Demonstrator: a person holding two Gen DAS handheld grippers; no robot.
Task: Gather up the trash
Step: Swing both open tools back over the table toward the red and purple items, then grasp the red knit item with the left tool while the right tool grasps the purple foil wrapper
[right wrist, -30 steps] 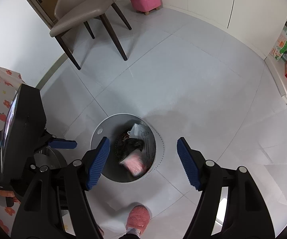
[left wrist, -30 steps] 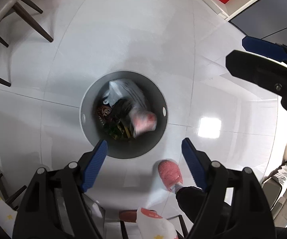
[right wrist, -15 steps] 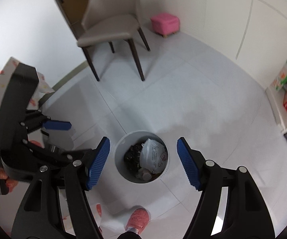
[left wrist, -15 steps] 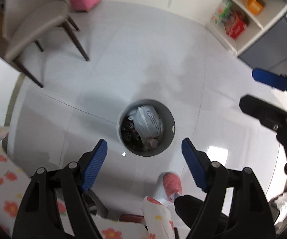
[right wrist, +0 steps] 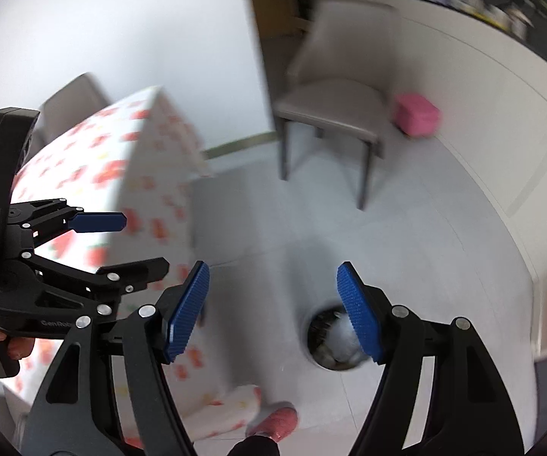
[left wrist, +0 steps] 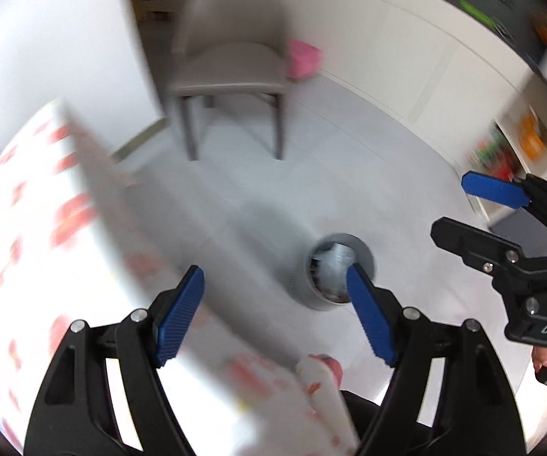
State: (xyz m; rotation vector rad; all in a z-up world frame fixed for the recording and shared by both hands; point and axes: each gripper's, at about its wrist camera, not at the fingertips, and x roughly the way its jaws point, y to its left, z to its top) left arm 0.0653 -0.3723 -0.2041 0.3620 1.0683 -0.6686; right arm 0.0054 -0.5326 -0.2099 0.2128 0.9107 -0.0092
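Both claws hang released above the floor with nothing between their blue pads. The left claw [left wrist: 273, 296] points down past the edge of a table [left wrist: 26, 247] covered in a white cloth with red flowers. The right claw [right wrist: 273, 296] sits beside it, jaws spread just as wide. Below them on the pale tile floor [right wrist: 444, 247] stands a round grey bin [left wrist: 303, 285] holding a white bag [left wrist: 332, 264] and darker trash. A pink slipper [right wrist: 279, 420] shows near the bin. Farther off stand a beige chair [right wrist: 334, 98] and a pink stool [right wrist: 417, 114] by the wall.
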